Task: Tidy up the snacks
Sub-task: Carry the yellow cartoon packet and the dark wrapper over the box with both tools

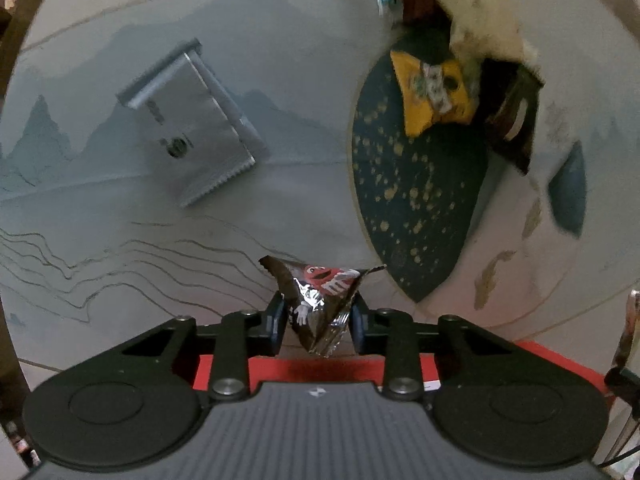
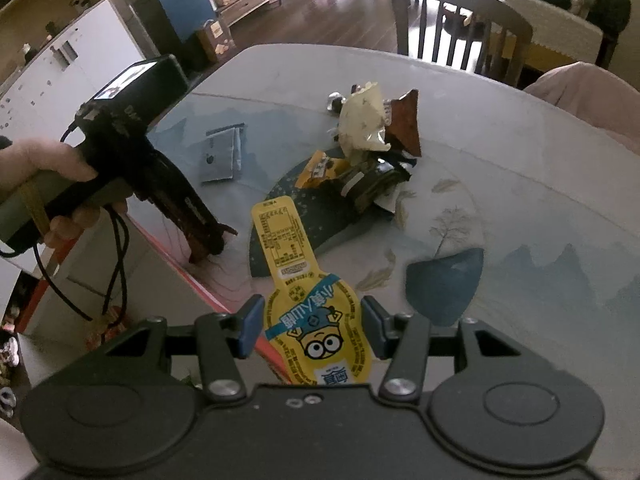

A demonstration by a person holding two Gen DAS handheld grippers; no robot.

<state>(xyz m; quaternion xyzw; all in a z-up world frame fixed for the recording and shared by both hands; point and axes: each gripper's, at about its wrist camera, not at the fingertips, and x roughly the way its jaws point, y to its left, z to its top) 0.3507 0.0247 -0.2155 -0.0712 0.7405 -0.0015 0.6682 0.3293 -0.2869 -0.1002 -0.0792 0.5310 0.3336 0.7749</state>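
Observation:
My left gripper [image 1: 318,316] is shut on a brown M&M's packet [image 1: 320,300] and holds it above the table near its front edge. My right gripper [image 2: 314,326] is shut on a yellow Minions snack packet [image 2: 300,280] that sticks out forward over the table. A silver flat packet [image 1: 188,124] lies on the table at the left; it also shows in the right wrist view [image 2: 220,154]. A pile of snacks, with a yellow packet [image 1: 432,92], a cream bag [image 2: 364,120] and a brown packet [image 2: 406,120], lies in the middle of the table.
The round table [image 2: 520,160] has a printed cloth with a dark blue speckled patch [image 1: 416,200]. The left gripper's body and the hand holding it [image 2: 120,160] stand at the left. A chair [image 2: 460,28] stands behind the table. A red edge [image 1: 560,360] runs along the table's near side.

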